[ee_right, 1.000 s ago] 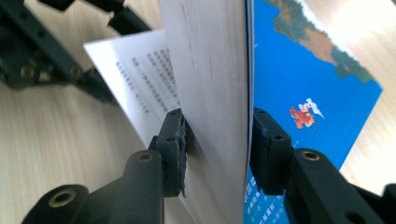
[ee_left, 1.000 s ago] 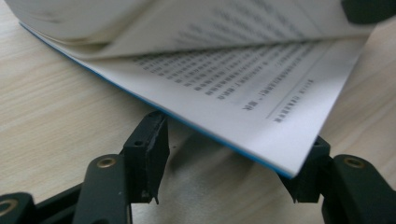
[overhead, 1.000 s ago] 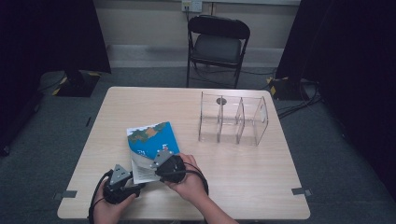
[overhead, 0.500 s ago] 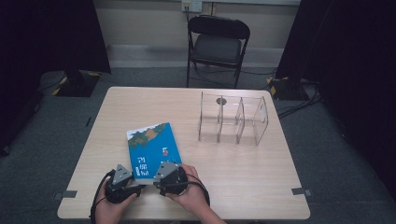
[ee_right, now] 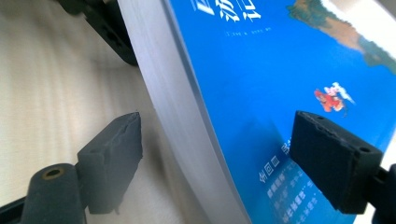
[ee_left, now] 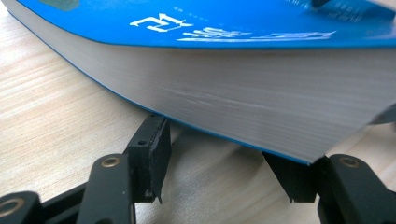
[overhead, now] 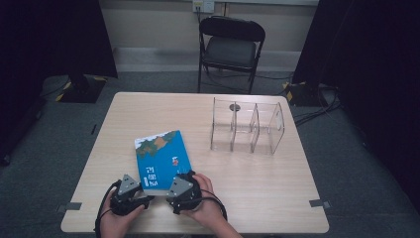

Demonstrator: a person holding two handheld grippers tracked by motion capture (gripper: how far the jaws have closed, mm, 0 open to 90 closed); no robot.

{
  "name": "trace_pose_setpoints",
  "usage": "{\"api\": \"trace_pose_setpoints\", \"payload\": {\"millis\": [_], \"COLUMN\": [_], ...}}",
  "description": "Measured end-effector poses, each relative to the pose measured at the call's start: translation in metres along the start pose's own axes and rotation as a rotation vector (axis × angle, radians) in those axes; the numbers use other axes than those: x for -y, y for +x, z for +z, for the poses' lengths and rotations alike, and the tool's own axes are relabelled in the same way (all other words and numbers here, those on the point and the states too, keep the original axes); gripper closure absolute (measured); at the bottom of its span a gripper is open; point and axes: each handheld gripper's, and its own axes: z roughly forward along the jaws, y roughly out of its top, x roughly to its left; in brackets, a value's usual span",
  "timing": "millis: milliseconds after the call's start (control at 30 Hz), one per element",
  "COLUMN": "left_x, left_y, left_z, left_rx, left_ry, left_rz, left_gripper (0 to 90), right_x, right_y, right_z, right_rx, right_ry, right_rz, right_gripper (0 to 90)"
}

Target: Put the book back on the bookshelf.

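- The blue book (overhead: 162,159) lies near your edge of the table (overhead: 277,193), its near edge raised off the wood; bare tabletop spreads to the left and right of it
- The clear divider rack (overhead: 246,126) stands well apart, toward the far right
- Your left gripper (ee_left: 219,179) sits low, jaws wide, both under the book's page edge
- Your right gripper (ee_right: 217,161) has its jaws wide, straddling the book's edge, one over the cover, one below

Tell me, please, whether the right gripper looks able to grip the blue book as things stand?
Probably yes: the right gripper is open, its jaws either side of the blue book's near edge, with nothing between them.
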Motion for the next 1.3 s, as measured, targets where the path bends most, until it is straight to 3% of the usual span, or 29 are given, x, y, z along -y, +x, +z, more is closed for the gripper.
{"api": "trace_pose_setpoints", "payload": {"millis": [67,167,333,433,533,733,833,867,1033,1300], "left_x": [-0.001,-0.001,-0.001,-0.002,-0.002,-0.004,-0.005,-0.006,-0.006,-0.004], "left_y": [0.000,0.001,0.001,0.001,0.001,0.002,0.000,-0.001,-0.004,0.002], "left_z": [-0.001,-0.001,-0.001,-0.002,-0.002,-0.003,-0.004,-0.004,-0.002,-0.003], "left_rx": [0.005,0.012,0.015,0.019,0.025,0.035,0.037,0.032,0.031,0.048], "left_ry": [-0.002,-0.004,-0.008,-0.014,-0.016,-0.019,-0.032,-0.034,-0.046,-0.057], "left_rz": [-0.006,-0.007,-0.011,-0.015,-0.018,-0.010,0.023,0.042,0.118,0.145], "left_gripper": [43.1,43.0,43.1,43.2,43.2,41.9,40.6,39.3,31.1,27.7], "right_x": [0.000,0.001,0.002,0.004,0.002,-0.002,-0.001,-0.002,-0.010,-0.013], "right_y": [0.003,0.003,0.002,0.002,0.004,0.013,0.012,0.012,0.006,-0.009], "right_z": [0.002,0.007,0.010,0.015,0.016,0.015,0.012,0.011,0.006,-0.007], "right_rx": [0.020,0.057,0.078,0.117,0.129,0.166,0.167,0.168,0.130,0.085], "right_ry": [0.004,-0.013,-0.025,-0.053,-0.049,-0.050,-0.071,-0.069,-0.021,-0.007], "right_rz": [-0.016,0.002,0.017,0.057,0.057,-0.080,-0.058,-0.074,-0.093,-0.082], "right_gripper": [15.8,15.7,15.5,14.7,16.9,39.9,46.4,49.6,54.8,58.1]}}
